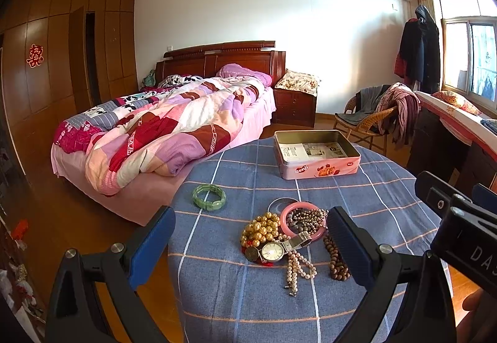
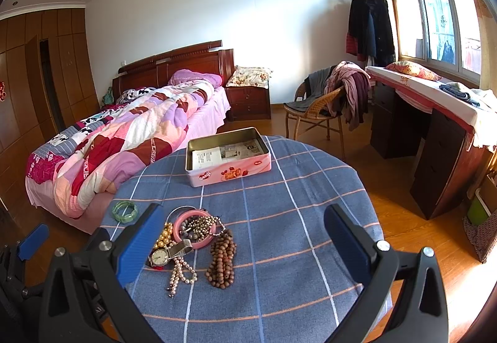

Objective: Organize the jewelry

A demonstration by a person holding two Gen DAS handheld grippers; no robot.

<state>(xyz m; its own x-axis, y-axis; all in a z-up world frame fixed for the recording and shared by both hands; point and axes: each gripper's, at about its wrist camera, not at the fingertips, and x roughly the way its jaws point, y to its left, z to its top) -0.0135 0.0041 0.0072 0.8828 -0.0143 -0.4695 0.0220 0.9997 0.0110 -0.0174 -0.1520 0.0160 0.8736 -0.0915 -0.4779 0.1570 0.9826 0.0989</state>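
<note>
- While both grippers hover over the round table [image 1: 388, 187], nothing sits between their blue pads.
- Left gripper [image 1: 251, 237]: fingers spread wide, empty, framing the jewelry heap from above.
- Right gripper [image 2: 245, 237]: fingers likewise wide apart and empty, its left pad [image 2: 139, 243] just beside the heap.
- Heap, near the table's front edge: a watch [image 1: 273, 250] with a metal band, gold beads [image 1: 261, 229] touching it, a pink bangle [image 1: 303, 220] with a dark bead tangle lying in it, a pearl strand [image 1: 296, 270] trailing forward, brown beads [image 2: 222, 259] on the right side.
- A green bracelet [image 1: 209, 195] lies apart, left of the heap, near the table edge.
- An open pink tin [image 1: 316, 153] stands at the far side, well apart from the heap, with printed paper on its bottom.
- A bed [image 1: 161, 125] stands behind the table.
</note>
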